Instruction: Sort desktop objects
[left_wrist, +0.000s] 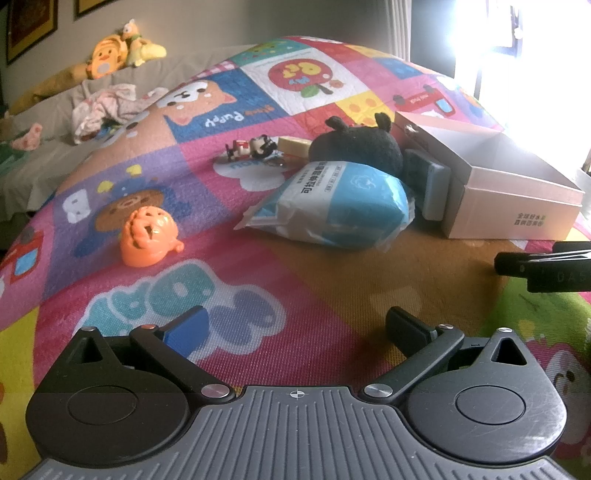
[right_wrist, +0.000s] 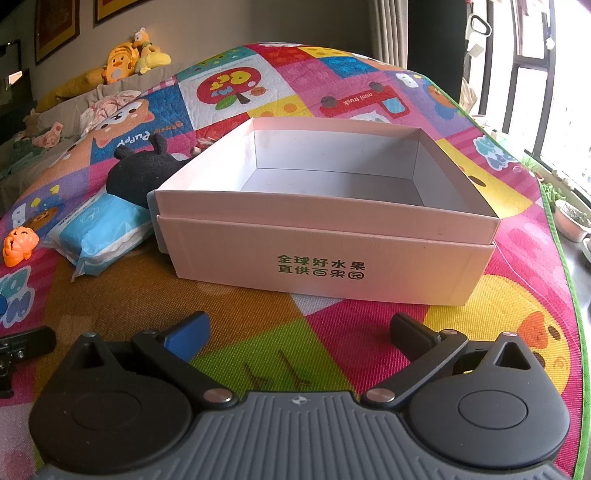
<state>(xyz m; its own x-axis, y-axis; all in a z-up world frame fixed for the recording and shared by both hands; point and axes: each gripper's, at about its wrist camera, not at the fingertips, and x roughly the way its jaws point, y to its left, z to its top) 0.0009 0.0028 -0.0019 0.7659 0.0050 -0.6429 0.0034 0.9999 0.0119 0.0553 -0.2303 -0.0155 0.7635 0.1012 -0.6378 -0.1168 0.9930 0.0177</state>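
Both grippers hover with nothing in them: left gripper (left_wrist: 295, 326) spread wide over the mat (left_wrist: 332, 280), right gripper (right_wrist: 299, 330) just as wide, squared to the empty box (right_wrist: 325, 254) (surely the drop-off). The wipes pack (left_wrist: 332, 203), black plush (left_wrist: 356, 146) and orange toy (left_wrist: 149, 236) lie mid-mat, left of the box.

Left gripper (left_wrist: 297, 326): two fingers spread wide apart, nothing between them; one finger faced with a blue pad (left_wrist: 188, 326), the other plain black; held low and roughly level, pointing forward. Right gripper (right_wrist: 299, 330): same build, fingers likewise spread wide and holding nothing, blue pad (right_wrist: 188, 332) on one finger, black on the other. Each gripper's dark tip shows at the edge of the other's view.
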